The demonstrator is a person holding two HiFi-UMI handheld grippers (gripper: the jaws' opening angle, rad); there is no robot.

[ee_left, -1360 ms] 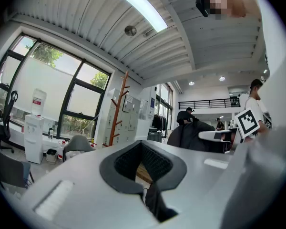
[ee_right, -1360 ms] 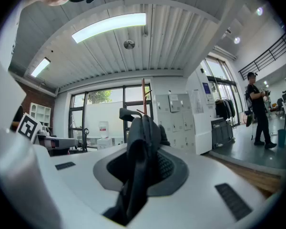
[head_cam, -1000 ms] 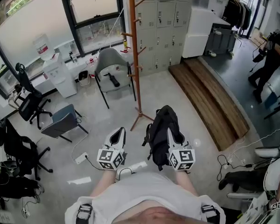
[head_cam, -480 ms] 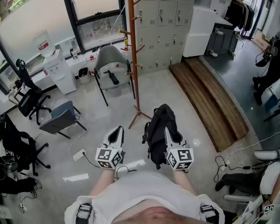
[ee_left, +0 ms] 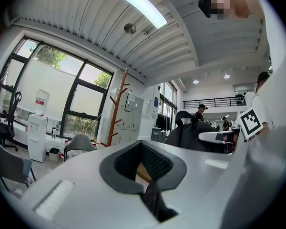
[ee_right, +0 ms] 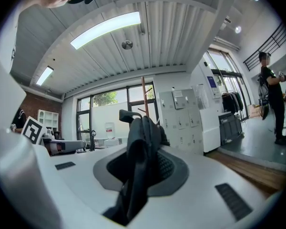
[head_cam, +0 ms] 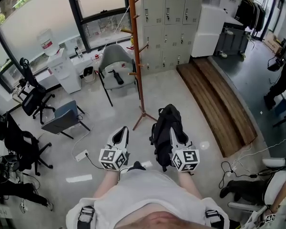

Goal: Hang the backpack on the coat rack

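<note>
A black backpack (head_cam: 165, 128) hangs from my right gripper (head_cam: 173, 136), which is shut on its top strap (ee_right: 139, 142). In the right gripper view the strap fills the slot between the jaws. My left gripper (head_cam: 120, 138) is beside it on the left, shut with nothing in it (ee_left: 142, 149). The tall orange-brown wooden coat rack (head_cam: 135, 46) stands straight ahead on the floor, its base (head_cam: 143, 117) just beyond the backpack. Its pegs show bare in the left gripper view (ee_left: 115, 109). The backpack (ee_left: 188, 132) is at the right of that view.
A grey chair (head_cam: 115, 63) stands behind the rack, with grey lockers (head_cam: 168, 18) to its right. There is a water dispenser (head_cam: 63, 71) and office chairs (head_cam: 34, 101) on the left. A raised wooden platform (head_cam: 219, 99) lies on the right. A power strip with its cable (head_cam: 82, 155) lies near my left gripper.
Both grippers and the backpack have moved a little forward, toward the coat rack. The grip on the strap is unchanged.
</note>
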